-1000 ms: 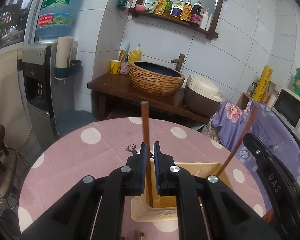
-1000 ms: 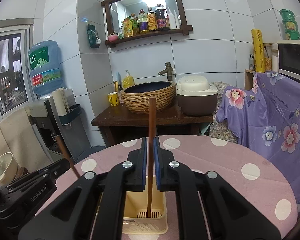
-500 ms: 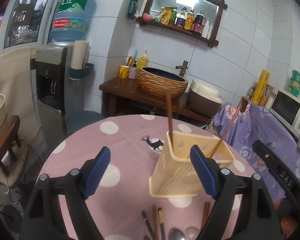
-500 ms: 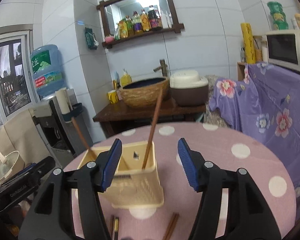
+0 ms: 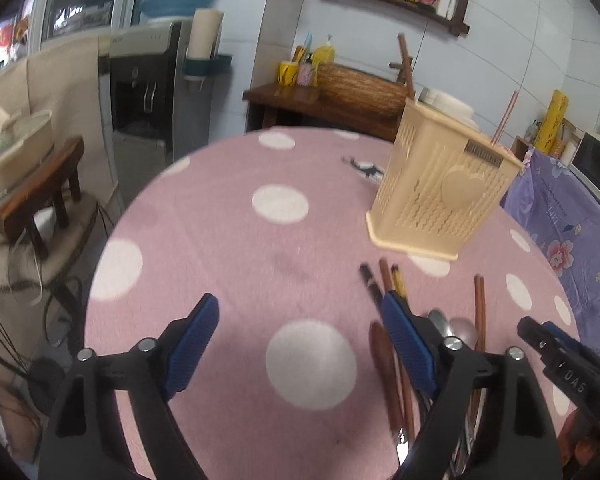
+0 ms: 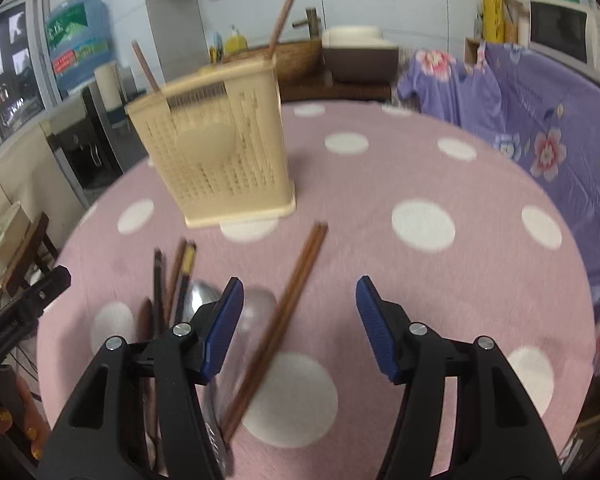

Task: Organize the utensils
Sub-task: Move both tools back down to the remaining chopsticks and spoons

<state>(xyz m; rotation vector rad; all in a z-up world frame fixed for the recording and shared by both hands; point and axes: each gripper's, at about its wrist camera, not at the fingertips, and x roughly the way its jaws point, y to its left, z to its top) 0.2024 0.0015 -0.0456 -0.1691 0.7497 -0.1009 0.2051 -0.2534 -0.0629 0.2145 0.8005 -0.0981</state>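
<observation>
Both chopsticks dropped into holder, left gripper and right gripper now spread wide, empty, pulled back toward loose utensils.

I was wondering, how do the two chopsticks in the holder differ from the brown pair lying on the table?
The chopsticks in the holder stand steeply: one leans left, the other right, well apart. The brown pair lies flat on the tablecloth, side by side and touching, in front of the holder. All four are brown sticks, alike in look.
</observation>
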